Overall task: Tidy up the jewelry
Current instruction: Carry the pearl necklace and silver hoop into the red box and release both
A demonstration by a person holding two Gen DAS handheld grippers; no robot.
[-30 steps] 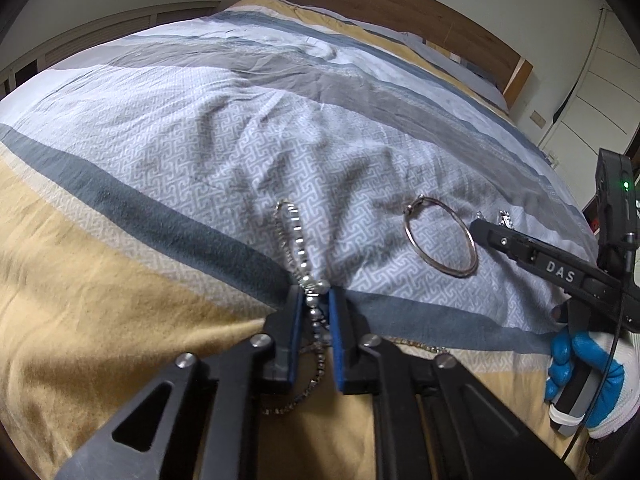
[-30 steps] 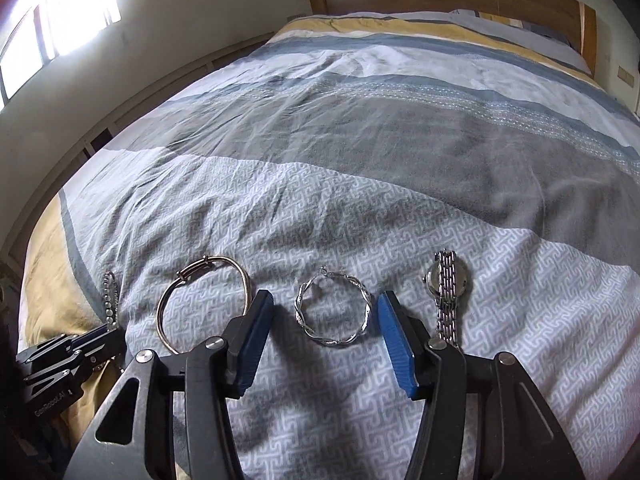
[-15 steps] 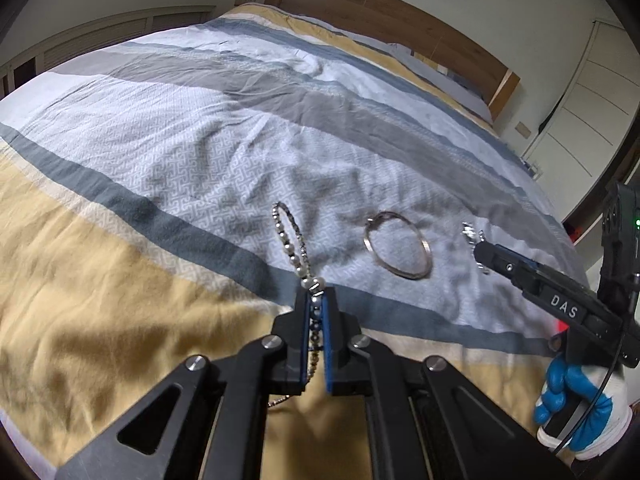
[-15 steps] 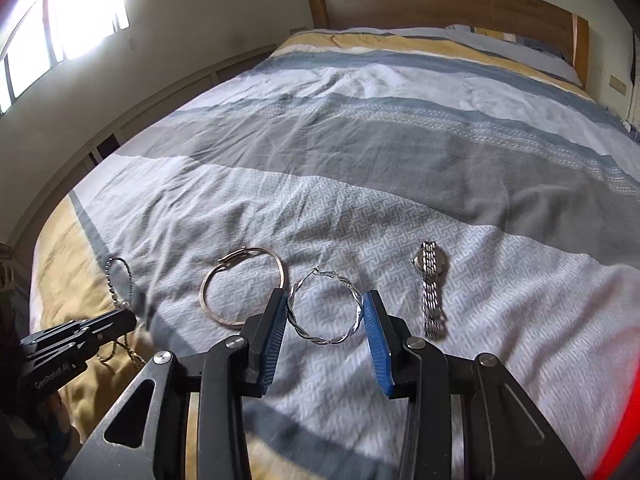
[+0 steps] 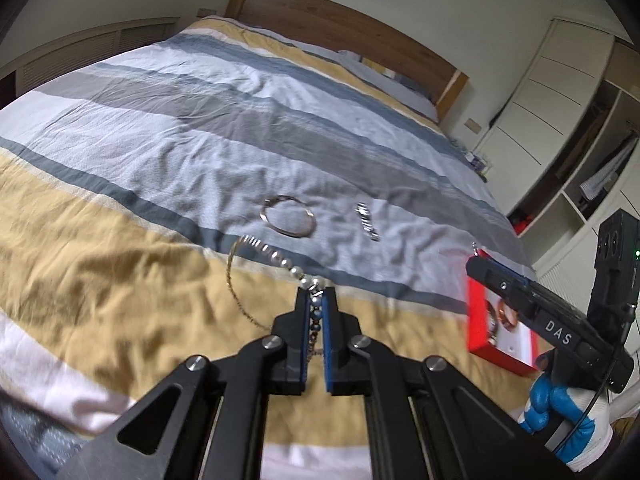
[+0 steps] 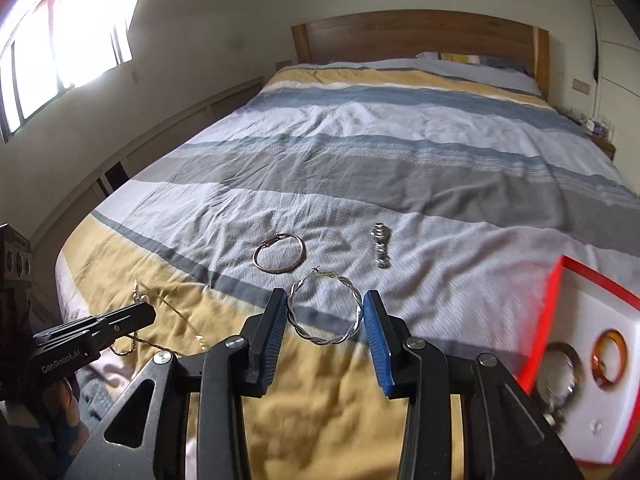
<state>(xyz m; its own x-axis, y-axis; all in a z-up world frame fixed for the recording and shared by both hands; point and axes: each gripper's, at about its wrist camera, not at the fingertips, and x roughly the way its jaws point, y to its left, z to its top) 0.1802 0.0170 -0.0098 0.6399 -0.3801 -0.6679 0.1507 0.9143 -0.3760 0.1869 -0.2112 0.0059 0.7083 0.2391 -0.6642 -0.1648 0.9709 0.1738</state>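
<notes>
Left tool (image 5: 316, 298) pressed together on the bead necklace (image 5: 276, 258), which hangs off the bed (image 5: 120, 288). Right tool (image 6: 325, 304) pinches the twisted hoop (image 6: 325, 309) across its width. Red box (image 6: 548, 312) just right. Farther out, bangle (image 6: 279, 253) and watch (image 6: 381, 244) lie on the bedspread.

Both views look along their own gripper fingers, tilted down over the striped bedspread (image 5: 168, 132) toward the wooden headboard (image 6: 420, 36); the left wrist view sits left of the right one; both share the bangle (image 5: 287, 219), watch (image 6: 381, 245) and red box (image 6: 548, 312).
</notes>
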